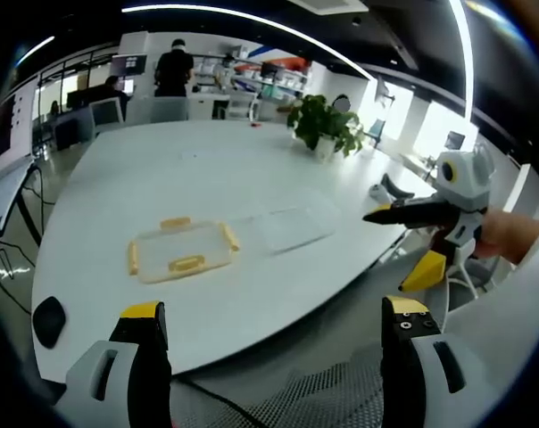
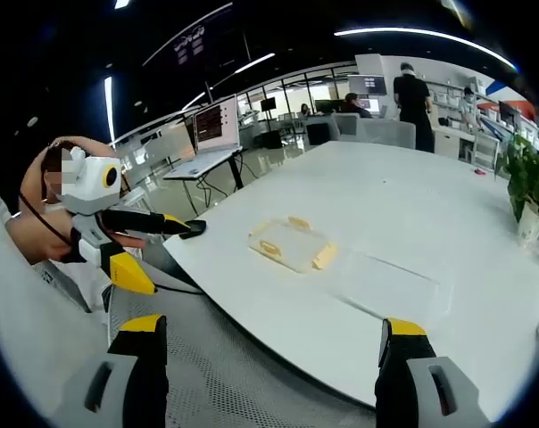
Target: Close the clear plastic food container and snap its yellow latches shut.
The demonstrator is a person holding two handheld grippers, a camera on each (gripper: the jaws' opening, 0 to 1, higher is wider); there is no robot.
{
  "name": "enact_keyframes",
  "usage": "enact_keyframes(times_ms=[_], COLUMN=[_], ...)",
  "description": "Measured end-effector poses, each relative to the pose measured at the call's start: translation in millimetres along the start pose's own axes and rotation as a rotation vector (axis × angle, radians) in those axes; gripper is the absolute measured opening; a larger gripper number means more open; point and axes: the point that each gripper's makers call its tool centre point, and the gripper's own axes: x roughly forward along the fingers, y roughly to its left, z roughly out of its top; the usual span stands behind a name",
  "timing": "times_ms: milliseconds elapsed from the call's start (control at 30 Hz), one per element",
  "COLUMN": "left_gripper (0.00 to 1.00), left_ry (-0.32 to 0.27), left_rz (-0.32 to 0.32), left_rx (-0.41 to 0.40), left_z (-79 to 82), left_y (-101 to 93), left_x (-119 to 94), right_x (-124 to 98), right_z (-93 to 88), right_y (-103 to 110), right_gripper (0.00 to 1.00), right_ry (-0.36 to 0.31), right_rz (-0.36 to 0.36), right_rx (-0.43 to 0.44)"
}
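The green leafy potted plant (image 2: 535,198) is cut off by the right edge of the right gripper view. Far away, the shelves of small coloured things (image 1: 268,82) are too blurry and tiny to tell apart

Each gripper is a pale grey handheld tool: the left gripper (image 1: 274,321) and right gripper (image 2: 265,343) both carry black jaws capped in yellow (small screw holes dot one jaw), with a yellow trigger beneath.
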Motion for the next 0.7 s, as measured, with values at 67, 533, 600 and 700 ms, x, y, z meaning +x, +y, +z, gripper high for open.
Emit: enact_keyframes(times_ms=[67, 533, 600, 700], left_gripper=[0.99, 0.99, 0.99, 0.99], left_ry=[0.002, 0.008, 0.009, 0.008], left_rz=[0.0, -0.004, -0.003, -0.001], left_rx=[0.002, 0.02, 0.021, 0.023], left_z=[0.0, 0.5, 0.5, 1.3], left_y=[0.4, 3.1, 3.7, 3.9], left_x=[0.2, 0.7, 0.7, 0.7], right_x=[0.1, 1.1, 1.3, 1.5], right_z=[0.4, 2.8, 3.0, 2.5], right_y=[-0.6, -5.0, -5.3, -4.8], right_gripper=[0.99, 0.99, 0.99, 0.99], right_ry=[-0.001, 0.006, 0.004, 0.008], right_rz=[0.0, -0.001, -0.001, 0.002], right_rx=[0.0, -0.011, -0.009, -0.012])
